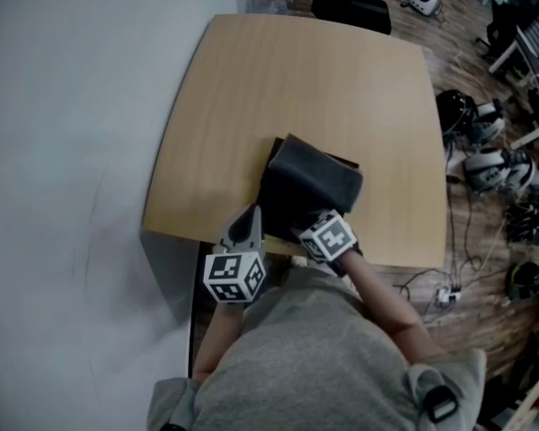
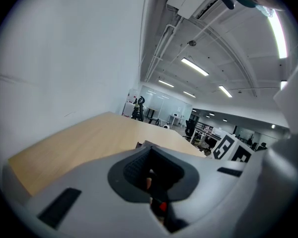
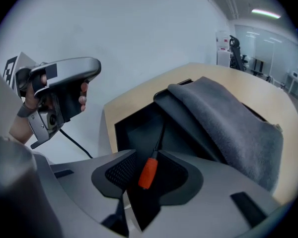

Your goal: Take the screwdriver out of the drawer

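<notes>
The screwdriver [image 3: 148, 172], with an orange handle and a dark shaft, lies inside the open black drawer [image 3: 131, 128] under the wooden table [image 1: 296, 88]. My right gripper [image 3: 148, 155] points down into the drawer. It is open, and the orange handle shows between its spread jaws with no pad pressing on it. In the head view my right gripper [image 1: 316, 241] sits at the table's near edge. My left gripper [image 1: 247, 221] hovers beside it to the left, apart from the drawer. Its jaws look shut and hold nothing; the left gripper [image 3: 59, 83] is held by a hand.
A dark grey folded cloth [image 1: 310, 187] lies on the table just above the drawer and overhangs its far side [image 3: 228, 118]. A white wall runs along the left. A black chair [image 1: 350, 7] stands at the far end. Cables and gear [image 1: 503, 169] litter the floor at right.
</notes>
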